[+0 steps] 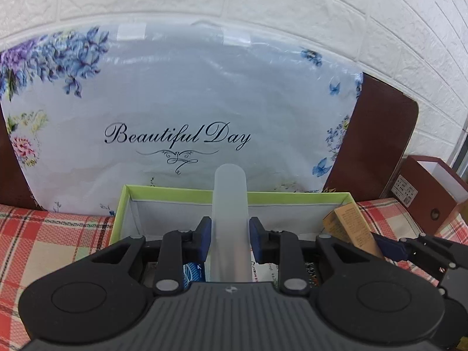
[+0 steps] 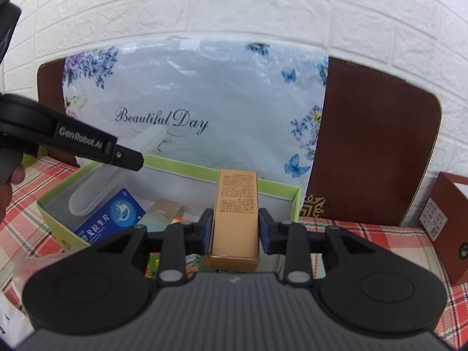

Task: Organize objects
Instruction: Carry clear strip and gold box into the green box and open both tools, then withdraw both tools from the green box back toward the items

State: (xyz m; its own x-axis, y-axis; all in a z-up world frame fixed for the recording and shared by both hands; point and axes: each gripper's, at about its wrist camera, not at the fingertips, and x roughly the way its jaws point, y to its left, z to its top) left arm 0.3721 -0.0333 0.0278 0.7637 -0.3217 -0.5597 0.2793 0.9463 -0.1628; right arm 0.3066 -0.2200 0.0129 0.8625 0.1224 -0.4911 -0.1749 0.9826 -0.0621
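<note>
Left wrist view: left tongs (image 1: 228, 238) clamped on a frosted translucent case (image 1: 231, 204), blue pads pressing both its sides, case sticking out forward over the green-rimmed box (image 1: 163, 190). Right wrist view: right tongs (image 2: 235, 231) clamped on a tan carton (image 2: 236, 204) covered in small print, too fine to read, held over the same box's right part. Inside the box lies a blue packet (image 2: 112, 219) with white Chinese characters, plus a gold-teal carton (image 2: 162, 213). Left tool's side reads "GenRobot.AI" (image 2: 80, 140). Behind the box stands a floral board (image 1: 181, 102) printed "Beautiful Day". Dark red box (image 2: 450, 228) with a label at right, text unreadable. Plaid cloth (image 1: 49, 234) covers the counter
</note>
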